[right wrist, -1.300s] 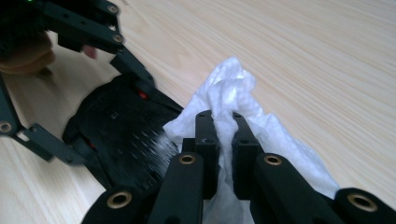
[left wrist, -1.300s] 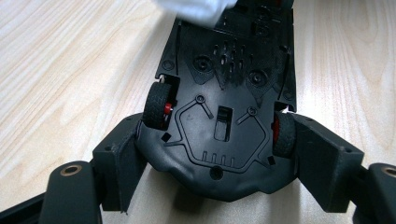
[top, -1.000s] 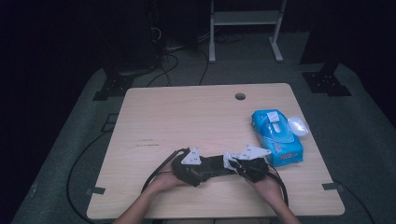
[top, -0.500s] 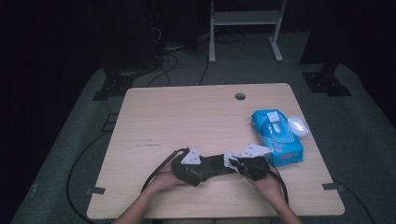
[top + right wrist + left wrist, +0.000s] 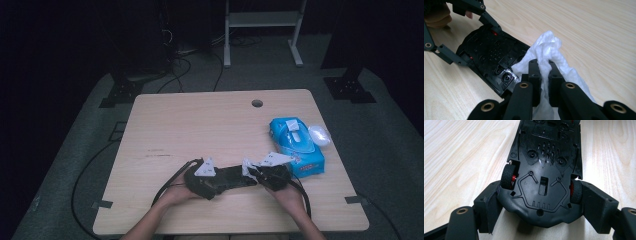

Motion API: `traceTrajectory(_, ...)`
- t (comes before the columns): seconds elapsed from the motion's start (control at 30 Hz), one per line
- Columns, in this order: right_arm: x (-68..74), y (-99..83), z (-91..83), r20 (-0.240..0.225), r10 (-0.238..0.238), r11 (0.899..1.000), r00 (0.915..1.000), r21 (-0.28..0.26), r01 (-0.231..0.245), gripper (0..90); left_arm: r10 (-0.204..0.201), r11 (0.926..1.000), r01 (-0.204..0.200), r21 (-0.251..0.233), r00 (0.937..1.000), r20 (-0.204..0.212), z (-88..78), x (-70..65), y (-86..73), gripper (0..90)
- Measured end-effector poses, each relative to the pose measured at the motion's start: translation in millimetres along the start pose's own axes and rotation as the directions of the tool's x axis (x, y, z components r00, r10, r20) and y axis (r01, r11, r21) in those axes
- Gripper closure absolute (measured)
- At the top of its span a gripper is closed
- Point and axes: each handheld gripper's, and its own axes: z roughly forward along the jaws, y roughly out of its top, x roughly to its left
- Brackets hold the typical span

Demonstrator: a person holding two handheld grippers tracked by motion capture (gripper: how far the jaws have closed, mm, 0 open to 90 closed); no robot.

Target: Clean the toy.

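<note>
High view – table: your forearms come in from the bottom edge onto the table (image 5: 200, 130).
High view – car: the toy car (image 5: 231, 177) lies near the front edge, between your two hands.
High view – left gripper: your left gripper (image 5: 207, 181) is at the car's left end.
High view – right gripper: your right gripper (image 5: 260, 175) is at the car's right end.
High view – pack: a blue wipe pack (image 5: 295, 145) lies just beyond your right hand, with a white lid (image 5: 319, 134) beside it.

Left gripper view – car: the car (image 5: 544, 170) lies upside down, its black underside facing up and its end toward you.
Left gripper view – fingers: your left fingers (image 5: 489, 205) are clamped on that end, one pad against each wheel (image 5: 508, 176).

Right gripper view – wipe: a crumpled white wipe (image 5: 546, 55) sticks up from your right fingers (image 5: 534, 75), which are pressed together on it.
Right gripper view – contact: the wipe lies against the near end of the car's underside (image 5: 491, 55).
Right gripper view – far end: your left gripper (image 5: 461, 27) grips the car's far end.
</note>
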Motion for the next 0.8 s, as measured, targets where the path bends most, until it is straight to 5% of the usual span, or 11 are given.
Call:
traceTrajectory(0.27,10.4,-9.9,-12.1,-0.025,-0.018,1.000,0.9995,0.012,0.019,84.1,0.008,1.0000,-0.008,0.001,0.9999,0.008,1.0,-0.6,1.0,24.1)
traceTrajectory(0.47,25.9,1.5,5.9,-0.095,-0.047,0.999,0.9944,0.006,0.048,84.1,0.005,1.0000,-0.005,0.002,1.0000,0.004,2.0,-2.1,1.9,24.1)
traceTrajectory(0.57,31.0,5.6,14.5,-0.096,-0.073,0.997,0.9927,0.001,0.074,84.2,0.002,1.0000,-0.002,-0.001,1.0000,0.003,1.5,-1.6,1.3,24.1)
traceTrajectory(0.8,26.5,4.5,12.3,-0.103,-0.051,0.999,0.9934,0.008,0.052,84.3,0.002,1.0000,-0.002,0.002,1.0000,0.002,0.7,-2.1,1.3,23.6)
